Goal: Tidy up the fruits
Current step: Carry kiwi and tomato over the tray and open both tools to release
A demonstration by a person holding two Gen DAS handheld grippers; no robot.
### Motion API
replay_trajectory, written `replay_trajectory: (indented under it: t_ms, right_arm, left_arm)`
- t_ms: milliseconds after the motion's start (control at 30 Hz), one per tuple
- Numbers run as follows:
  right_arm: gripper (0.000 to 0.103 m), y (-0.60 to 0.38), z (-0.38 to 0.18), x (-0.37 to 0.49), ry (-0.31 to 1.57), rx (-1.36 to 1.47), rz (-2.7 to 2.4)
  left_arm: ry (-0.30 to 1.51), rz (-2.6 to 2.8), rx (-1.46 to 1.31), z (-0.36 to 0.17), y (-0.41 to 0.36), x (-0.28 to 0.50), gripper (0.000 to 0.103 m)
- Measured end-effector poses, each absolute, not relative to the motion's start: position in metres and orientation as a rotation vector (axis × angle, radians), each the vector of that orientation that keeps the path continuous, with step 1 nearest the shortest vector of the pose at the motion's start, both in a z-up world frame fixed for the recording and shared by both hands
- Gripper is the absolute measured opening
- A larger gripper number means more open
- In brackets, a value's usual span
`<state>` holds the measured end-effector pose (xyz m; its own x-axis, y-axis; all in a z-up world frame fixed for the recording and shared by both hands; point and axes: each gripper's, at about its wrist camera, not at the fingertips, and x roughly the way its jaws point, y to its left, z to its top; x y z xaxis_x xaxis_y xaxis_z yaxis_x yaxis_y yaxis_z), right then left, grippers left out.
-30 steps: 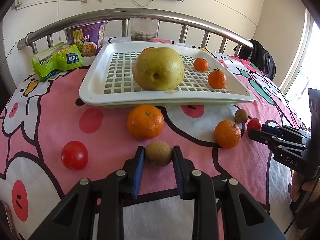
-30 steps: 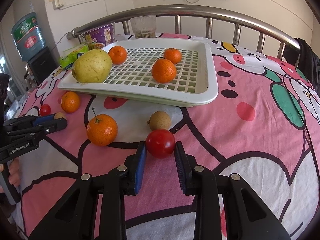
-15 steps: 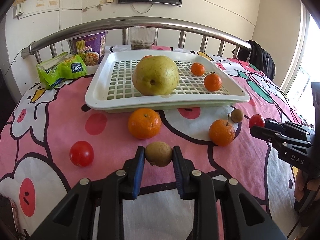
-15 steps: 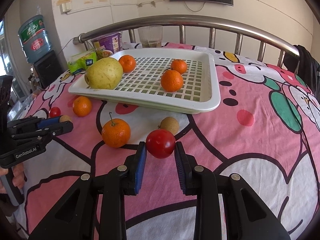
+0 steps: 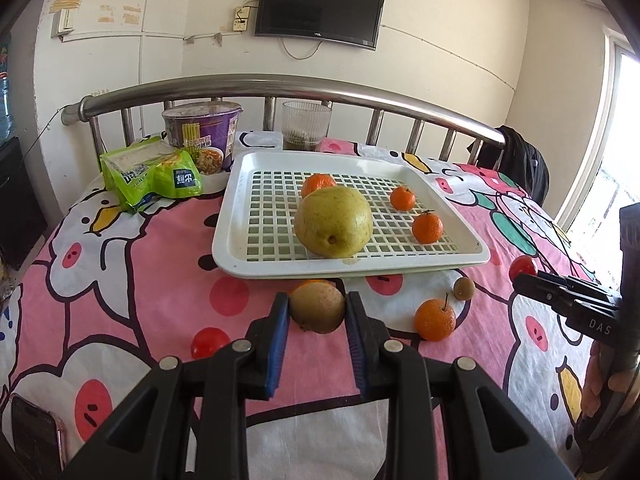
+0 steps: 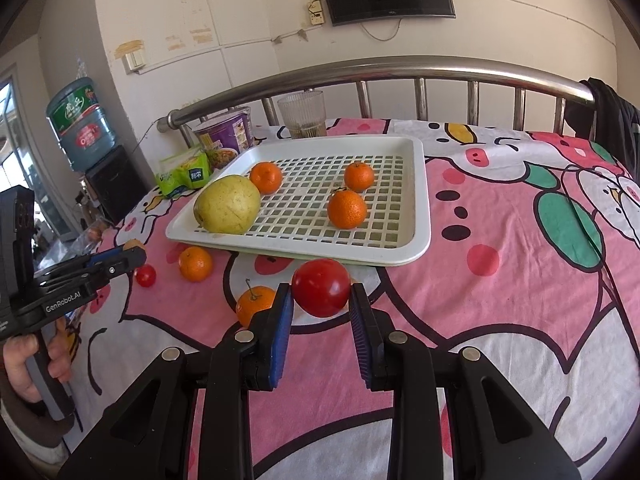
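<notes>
Fingers of the left gripper (image 5: 317, 314) pinch a brown fruit (image 5: 317, 307), the right gripper (image 6: 321, 305) pinches a tomato (image 6: 321, 287), both lifted off the bed, probably headed for the tray (image 5: 472, 258) just ahead.

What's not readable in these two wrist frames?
- Left wrist view: orange on the cloth, mostly behind the brown fruit in the left gripper.
- Right wrist view: stemmed orange partly behind the right gripper finger; small brown fruit unseen behind the tomato.
</notes>
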<state>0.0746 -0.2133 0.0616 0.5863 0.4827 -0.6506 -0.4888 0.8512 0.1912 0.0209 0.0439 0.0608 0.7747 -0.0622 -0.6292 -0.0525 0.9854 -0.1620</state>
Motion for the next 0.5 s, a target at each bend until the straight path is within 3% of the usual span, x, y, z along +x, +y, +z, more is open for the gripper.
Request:
replay_trajectory:
  t_ms: [500]
  right_arm:
    - [0.027,-0.191,0.083,0.114,0.763,0.098,0.637]
  left_arm:
    - [0.655,0.038,-0.274,0.080,0.078,0.068,0.030]
